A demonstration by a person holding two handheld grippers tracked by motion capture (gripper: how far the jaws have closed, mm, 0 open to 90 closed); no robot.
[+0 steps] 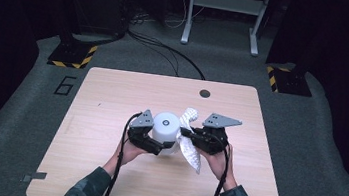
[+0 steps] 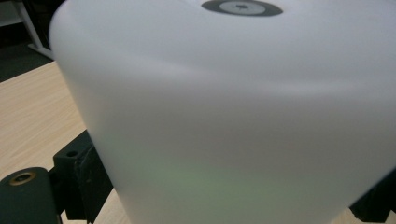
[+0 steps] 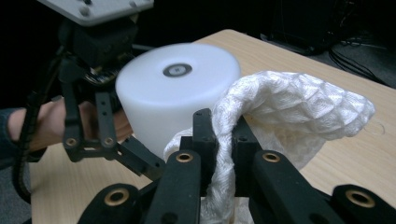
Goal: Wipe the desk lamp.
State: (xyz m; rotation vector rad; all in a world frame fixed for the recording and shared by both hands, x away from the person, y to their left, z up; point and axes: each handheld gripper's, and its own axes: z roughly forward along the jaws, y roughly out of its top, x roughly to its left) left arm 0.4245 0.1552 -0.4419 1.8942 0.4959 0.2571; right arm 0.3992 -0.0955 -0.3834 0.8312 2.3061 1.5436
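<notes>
A white, frosted cylinder (image 1: pixel 166 125) with a dark ring on its top stands at the middle of the wooden table (image 1: pixel 107 95). My left gripper (image 1: pixel 156 145) is shut on it from the left, its jaws against the lower wall; in the left gripper view the cylinder (image 2: pixel 233 116) sits right up against the camera. A white foam net sleeve (image 1: pixel 190 153) lies against the cylinder's right side. My right gripper (image 3: pixel 223 135) is shut on a fold of the net (image 3: pixel 299 112), with the cylinder (image 3: pixel 177 88) just behind. The right gripper (image 1: pixel 187 136) almost touches the cylinder.
A round cable hole (image 1: pixel 205 93) sits near the table's far edge. Bare wood lies to the left, right and front of the hands. Beyond the table are stand bases with yellow-black stripes (image 1: pixel 72 58), floor cables and a white frame (image 1: pixel 223 13).
</notes>
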